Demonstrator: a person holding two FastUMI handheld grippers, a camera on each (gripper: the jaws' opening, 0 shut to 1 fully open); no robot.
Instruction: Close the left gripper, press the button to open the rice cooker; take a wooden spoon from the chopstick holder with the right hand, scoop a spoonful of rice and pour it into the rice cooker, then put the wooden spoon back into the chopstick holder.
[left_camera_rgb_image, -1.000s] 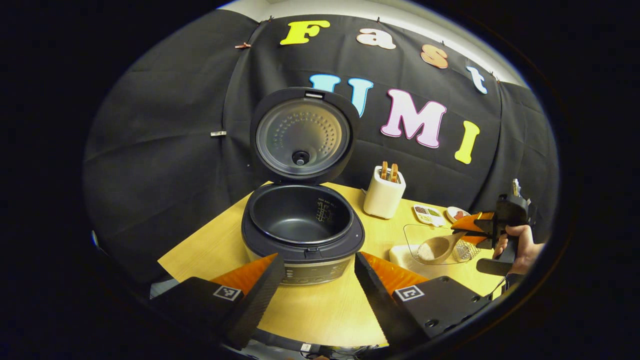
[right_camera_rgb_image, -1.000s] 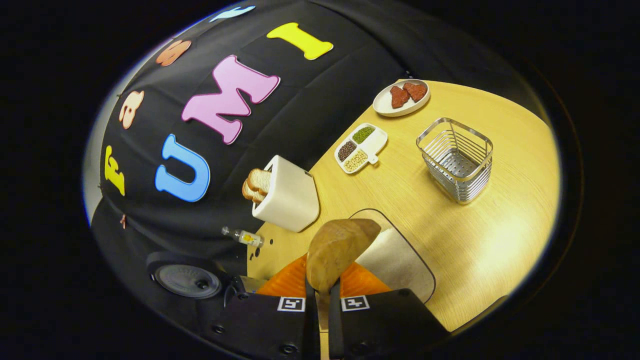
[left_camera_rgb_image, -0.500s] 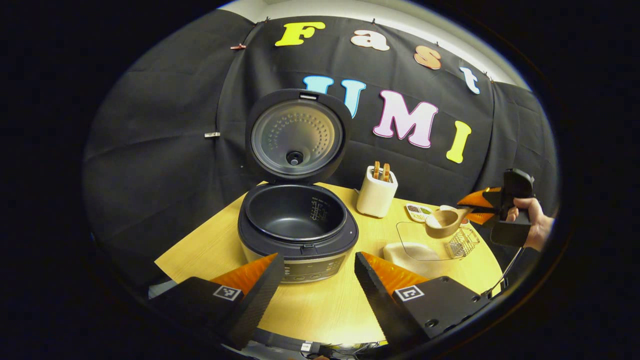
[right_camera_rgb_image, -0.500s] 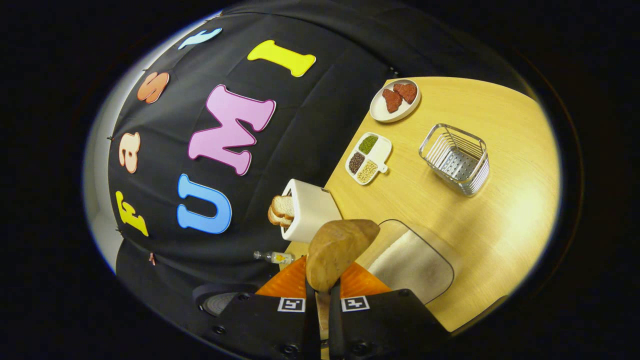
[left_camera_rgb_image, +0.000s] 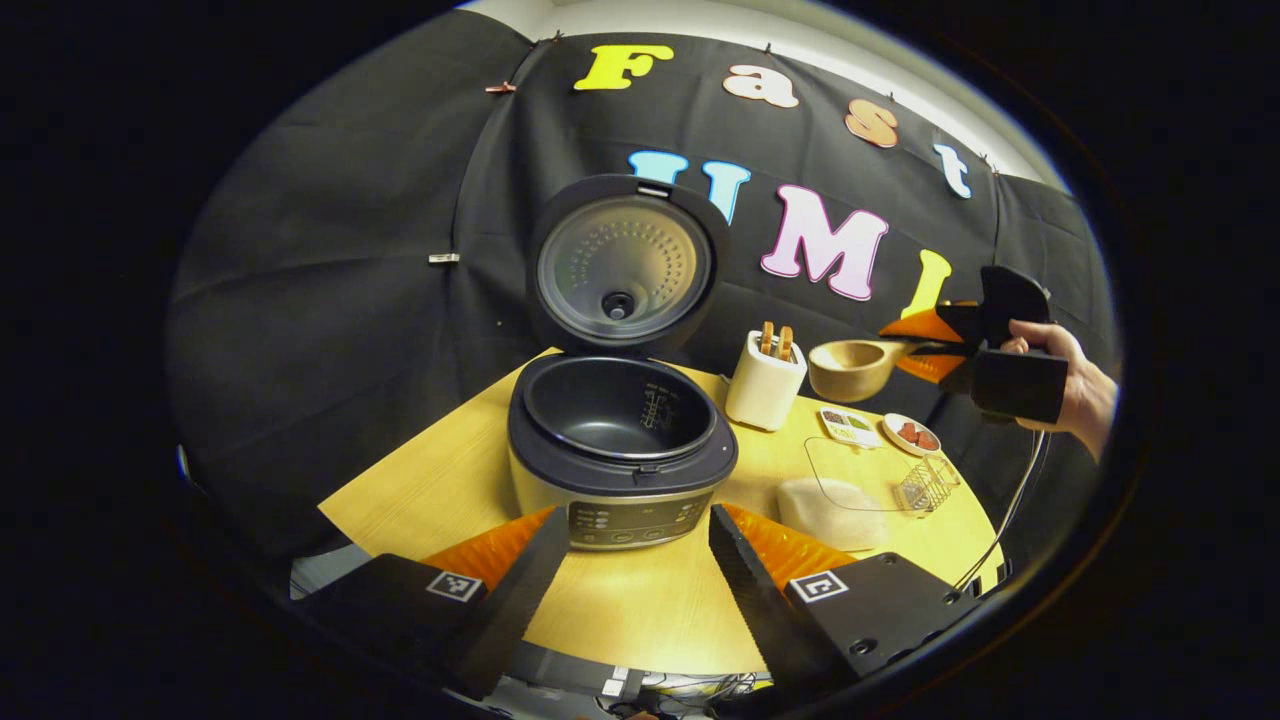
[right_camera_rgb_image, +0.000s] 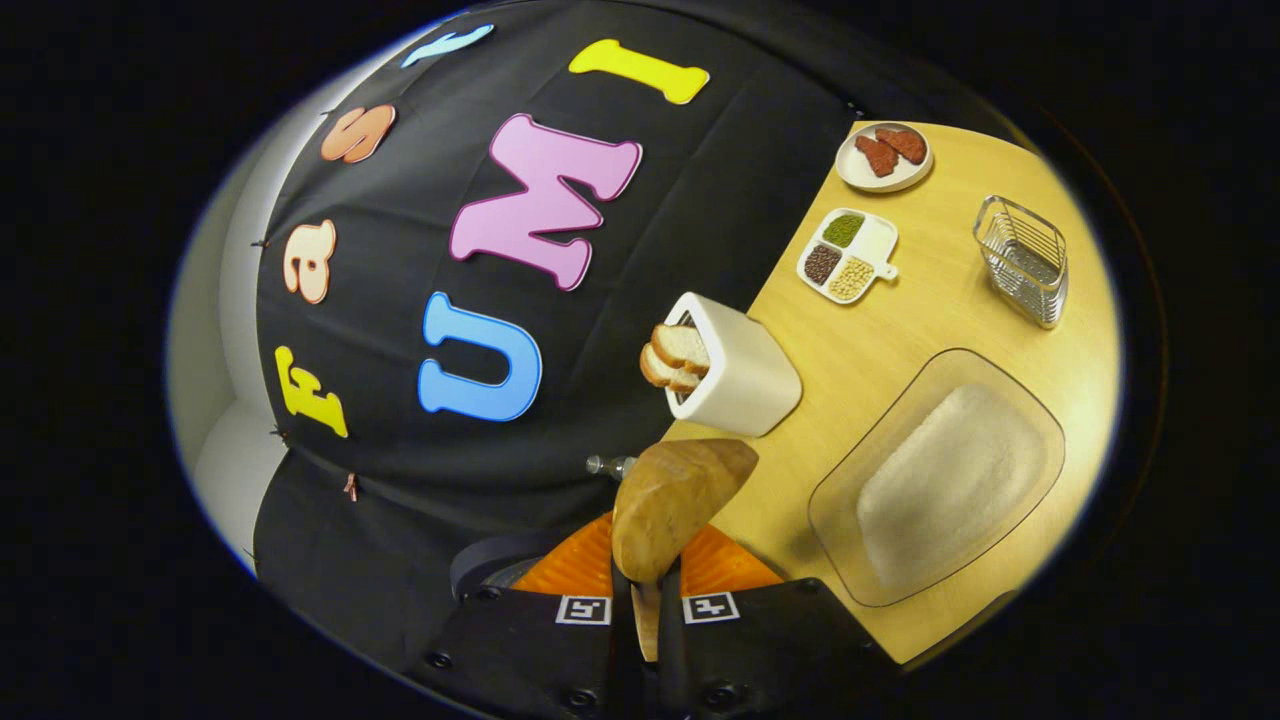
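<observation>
The right hand-held gripper (left_camera_rgb_image: 925, 345) is clamped on the handle of the spoon (left_camera_rgb_image: 850, 368), both fingers pressing it — the bowl hangs in the air above the desk (left_camera_rgb_image: 640, 610), beside the toaster (left_camera_rgb_image: 764, 388) and to the right of the cooker (left_camera_rgb_image: 620, 450). The cooker's lid (left_camera_rgb_image: 622, 262) stands open over the dark pot. The left hand-held gripper (left_camera_rgb_image: 630, 590) has its fingers spread wide with nothing between them, low before the cooker — the rice tray (right_camera_rgb_image: 940, 480) and wire holder (right_camera_rgb_image: 1025, 258) sit on the desk.
</observation>
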